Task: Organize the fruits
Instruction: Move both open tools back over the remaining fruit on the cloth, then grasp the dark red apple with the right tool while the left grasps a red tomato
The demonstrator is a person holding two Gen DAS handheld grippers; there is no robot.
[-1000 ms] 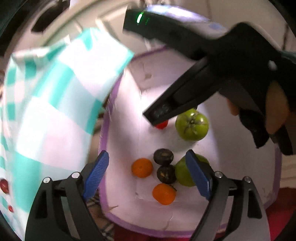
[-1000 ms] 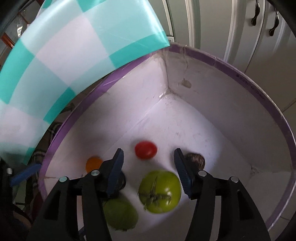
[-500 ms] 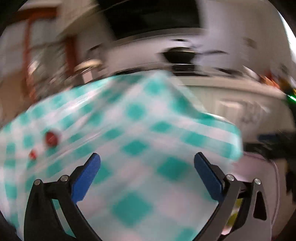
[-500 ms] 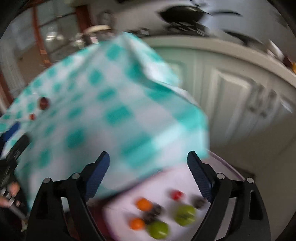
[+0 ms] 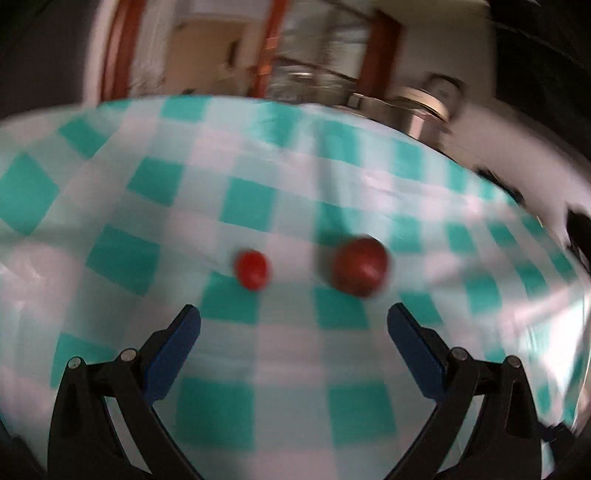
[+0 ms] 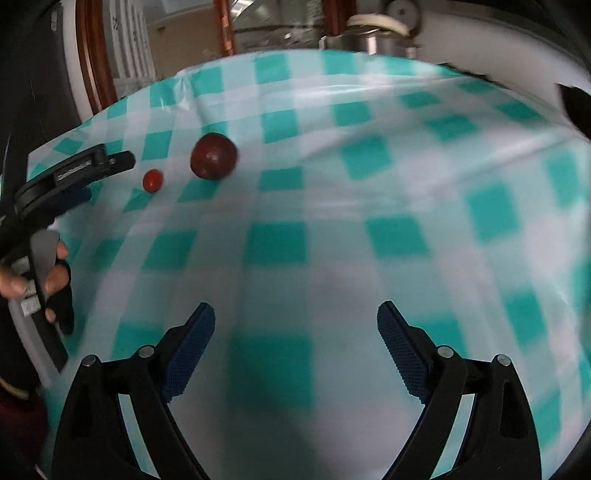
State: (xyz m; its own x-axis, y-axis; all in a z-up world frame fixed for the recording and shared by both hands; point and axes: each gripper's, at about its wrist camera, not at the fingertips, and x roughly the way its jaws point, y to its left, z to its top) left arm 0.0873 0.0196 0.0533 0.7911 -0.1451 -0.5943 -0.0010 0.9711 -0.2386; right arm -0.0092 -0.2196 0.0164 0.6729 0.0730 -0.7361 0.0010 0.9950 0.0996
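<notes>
Checked teal-and-white tablecloth [image 6: 332,229] across a table, wooden door frame and metal pot behind. Left gripper [image 5: 293,328] spread wide and empty, aimed just short of two fruits left on the cloth. Right gripper [image 6: 295,332] likewise spread, nothing between the pads. Dark red plum [image 5: 360,266] beside small red tomato [image 5: 252,269], apart, both unsorted; collecting bin out of view.

Home kitchen or dining area. Bench covered with a teal-and-white checked plastic cloth [image 6: 332,229], glossy and creased, with two small red fruits lying on it: a small red tomato [image 5: 252,269] and a bigger dark red round fruit [image 5: 360,266]. Behind the bench stand a metal pot with a lid [image 6: 373,31], reddish-brown wooden door or window frames [image 6: 94,62], and pale walls. Background blurred; finer details cannot be told.
</notes>
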